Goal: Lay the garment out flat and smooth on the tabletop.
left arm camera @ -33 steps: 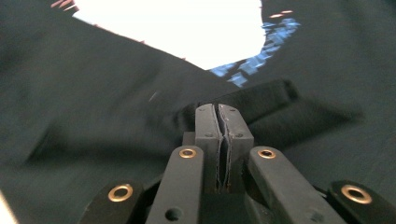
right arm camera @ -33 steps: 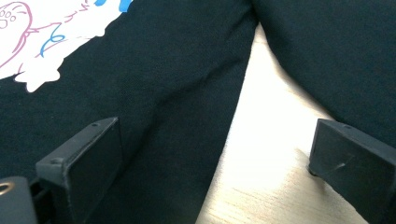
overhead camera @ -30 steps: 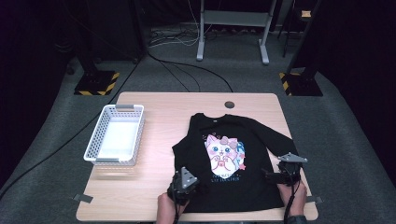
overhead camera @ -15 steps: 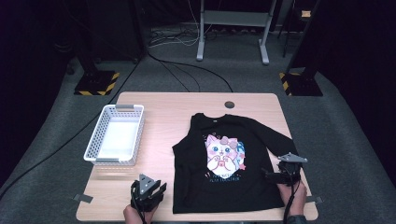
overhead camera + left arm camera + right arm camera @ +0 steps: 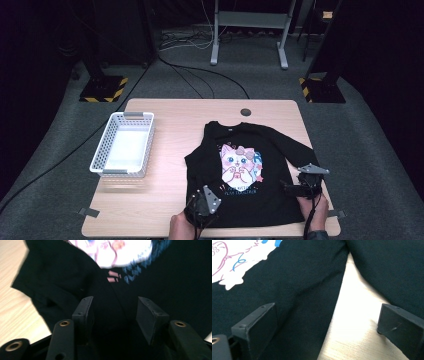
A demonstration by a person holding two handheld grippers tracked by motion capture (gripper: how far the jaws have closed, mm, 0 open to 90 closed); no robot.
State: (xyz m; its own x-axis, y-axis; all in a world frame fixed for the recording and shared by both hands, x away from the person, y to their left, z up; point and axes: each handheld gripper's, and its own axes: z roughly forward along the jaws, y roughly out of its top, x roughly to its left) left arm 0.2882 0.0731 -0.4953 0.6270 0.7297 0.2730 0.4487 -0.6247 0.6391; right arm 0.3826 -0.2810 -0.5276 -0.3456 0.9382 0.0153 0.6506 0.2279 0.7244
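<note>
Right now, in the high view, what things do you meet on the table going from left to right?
White basket → left claw → black shirt with a cat print → right claw.

A dark lab or studio: grey carpet (image 5: 370, 150), floor cables (image 5: 200, 70), hazard-striped stand bases (image 5: 102, 90).

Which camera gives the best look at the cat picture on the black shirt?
The high view: the whole cat print shows, centred on the shirt. The left gripper view catches only its blurred lower edge, and the right gripper view just one corner.
</note>
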